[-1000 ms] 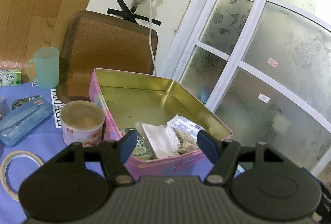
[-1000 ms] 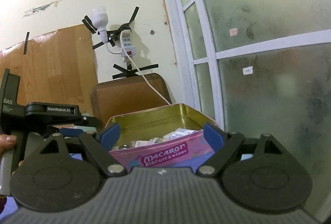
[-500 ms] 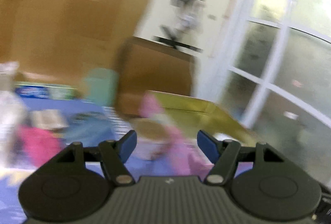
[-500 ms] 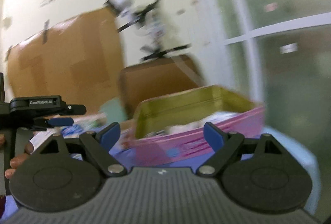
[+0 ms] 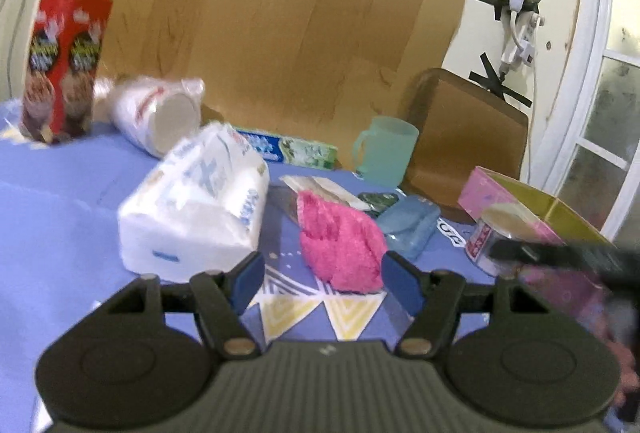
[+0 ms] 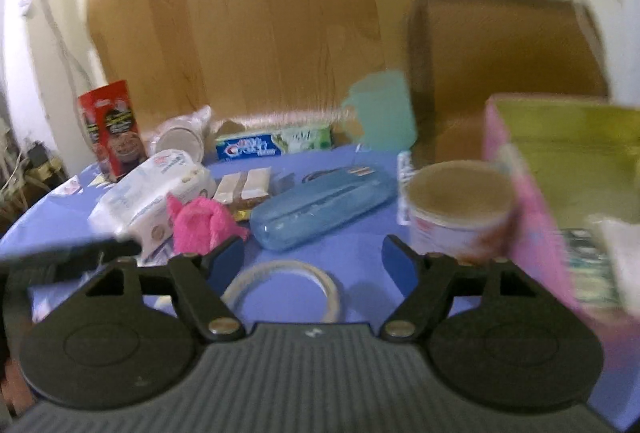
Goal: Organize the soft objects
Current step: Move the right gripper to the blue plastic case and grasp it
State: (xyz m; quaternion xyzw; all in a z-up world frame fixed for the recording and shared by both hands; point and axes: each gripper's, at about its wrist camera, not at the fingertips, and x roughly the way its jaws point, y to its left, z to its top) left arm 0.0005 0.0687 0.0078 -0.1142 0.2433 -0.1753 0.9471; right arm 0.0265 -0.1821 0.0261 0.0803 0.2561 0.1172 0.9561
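Observation:
A pink fluffy cloth lies crumpled on the blue tablecloth, next to a white tissue pack. My left gripper is open just short of the cloth, with nothing between its pads. The cloth and tissue pack sit at the left in the right wrist view. My right gripper hangs over a tape ring; its jaws are closing with nothing between them. The pink biscuit tin stands open at the right with packets inside. The left gripper shows as a dark blur at that view's left edge.
A red carton, bagged cups, a toothpaste box and a green mug line the back. A blue case and a round tub lie between cloth and tin. A brown tray leans on the wall.
Both views have swung left, from the pink tin to the cluttered middle of the table. The pink cloth and tissue pack have come into view. The right jaws stand a little narrower.

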